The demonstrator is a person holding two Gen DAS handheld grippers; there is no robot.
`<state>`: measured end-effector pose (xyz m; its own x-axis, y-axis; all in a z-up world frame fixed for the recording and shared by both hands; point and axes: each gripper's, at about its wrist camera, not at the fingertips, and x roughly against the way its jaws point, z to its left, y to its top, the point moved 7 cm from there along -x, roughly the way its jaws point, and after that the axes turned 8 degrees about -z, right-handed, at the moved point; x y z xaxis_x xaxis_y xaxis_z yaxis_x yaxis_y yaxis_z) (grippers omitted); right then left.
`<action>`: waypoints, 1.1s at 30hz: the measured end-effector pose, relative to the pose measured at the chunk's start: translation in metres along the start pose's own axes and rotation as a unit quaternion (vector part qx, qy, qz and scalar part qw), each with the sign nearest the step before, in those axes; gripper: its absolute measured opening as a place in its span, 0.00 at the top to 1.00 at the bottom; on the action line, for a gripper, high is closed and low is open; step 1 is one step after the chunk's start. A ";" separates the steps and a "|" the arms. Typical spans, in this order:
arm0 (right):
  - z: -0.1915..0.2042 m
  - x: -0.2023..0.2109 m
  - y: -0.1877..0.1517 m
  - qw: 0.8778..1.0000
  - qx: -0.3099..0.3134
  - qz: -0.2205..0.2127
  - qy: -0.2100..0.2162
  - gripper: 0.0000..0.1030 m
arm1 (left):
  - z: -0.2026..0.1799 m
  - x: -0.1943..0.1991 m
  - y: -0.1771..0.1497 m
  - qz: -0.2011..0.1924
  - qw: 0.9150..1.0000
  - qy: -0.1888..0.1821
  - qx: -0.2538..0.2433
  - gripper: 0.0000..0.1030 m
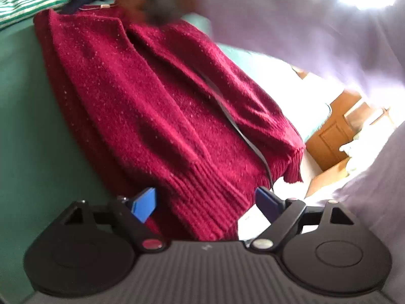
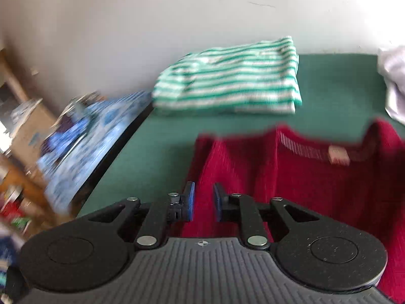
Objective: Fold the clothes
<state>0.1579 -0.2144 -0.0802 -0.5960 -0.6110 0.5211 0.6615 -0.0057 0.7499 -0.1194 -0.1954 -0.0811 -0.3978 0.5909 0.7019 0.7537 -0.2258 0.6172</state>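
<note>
Left gripper (image 1: 206, 204): jaws wide, ribbed hem between them, not pinched.
Right gripper (image 2: 203, 202): jaws narrow, gripping nothing, over the shoulder edge.
Red sweater (image 1: 152, 101): center frame, on green surface (image 2: 336, 86).
Advice: pinch hem squarely, lift evenly toward collar.

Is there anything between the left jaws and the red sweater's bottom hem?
Nothing visible. The left gripper is open, with the red sweater hem's ribbed edge already lying between its jaws on the green surface; nothing else sits in that gap.
</note>
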 end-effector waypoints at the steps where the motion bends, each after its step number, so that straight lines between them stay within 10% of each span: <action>1: 0.000 0.019 -0.012 1.000 -0.001 0.006 0.010 0.82 | 0.000 0.001 0.002 -0.005 1.000 0.008 0.005 0.21; 8: 0.008 0.127 -0.126 0.989 -0.064 0.092 0.099 0.82 | -0.014 -0.003 0.001 -0.018 0.998 0.066 0.015 0.40; 19: 0.018 0.214 -0.221 0.982 -0.072 0.133 0.114 0.76 | -0.070 0.011 -0.059 0.007 0.991 0.131 0.031 0.30; 26: -0.038 0.294 -0.199 0.993 -0.102 0.038 0.045 0.73 | -0.049 0.050 -0.078 -0.044 0.972 0.209 0.093 0.18; 33: -0.087 0.303 -0.217 0.984 -0.173 0.045 -0.022 0.72 | -0.015 0.037 -0.075 -0.041 0.974 0.174 0.136 0.18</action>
<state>-0.1267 -0.4673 -0.1209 -0.5419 -0.5871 0.6013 0.8231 -0.2261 0.5210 -0.1982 -0.1678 -0.0957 -0.5803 0.2894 0.7612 0.8038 0.0536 0.5924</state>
